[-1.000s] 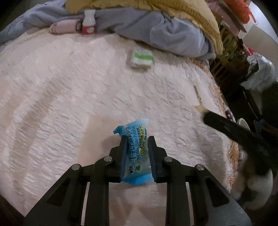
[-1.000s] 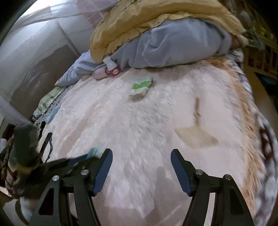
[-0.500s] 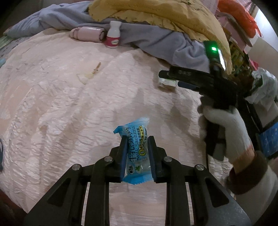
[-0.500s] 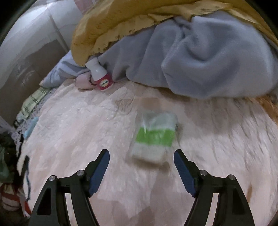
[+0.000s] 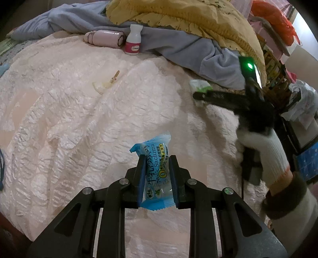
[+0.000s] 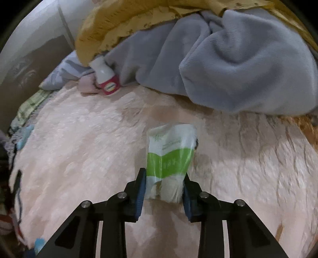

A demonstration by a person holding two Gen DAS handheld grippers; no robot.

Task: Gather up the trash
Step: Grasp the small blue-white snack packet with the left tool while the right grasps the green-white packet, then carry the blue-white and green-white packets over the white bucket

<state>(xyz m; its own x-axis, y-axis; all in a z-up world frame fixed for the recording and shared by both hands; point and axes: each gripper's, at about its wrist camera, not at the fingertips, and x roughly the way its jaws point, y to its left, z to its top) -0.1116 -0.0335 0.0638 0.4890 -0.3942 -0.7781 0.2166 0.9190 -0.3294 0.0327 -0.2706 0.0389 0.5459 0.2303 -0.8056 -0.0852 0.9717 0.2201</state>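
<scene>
My left gripper (image 5: pixel 156 168) is shut on a blue snack wrapper (image 5: pixel 157 170) and holds it above the pink bedspread (image 5: pixel 69 123). My right gripper (image 6: pixel 164 182) is shut on a white and green packet (image 6: pixel 171 156) that lies on the bedspread (image 6: pixel 79 158). In the left wrist view the right gripper (image 5: pixel 200 96) sits at the far right of the bed, with the packet (image 5: pixel 199 85) at its tip. A small white bottle with a red label (image 5: pixel 133 42) stands at the back by the blankets; it also shows in the right wrist view (image 6: pixel 106 79).
A heap of grey (image 5: pixel 178 43) and yellow blankets (image 5: pixel 188 17) fills the back of the bed. A pink roll (image 5: pixel 103 38) lies beside the bottle. A small beige scrap (image 5: pixel 105 84) lies on the bedspread. Shelves and bags (image 5: pixel 278 79) stand past the right edge.
My right gripper moved forward to the green and white packet and shut on it. My left gripper kept its hold on the blue wrapper and swung left.
</scene>
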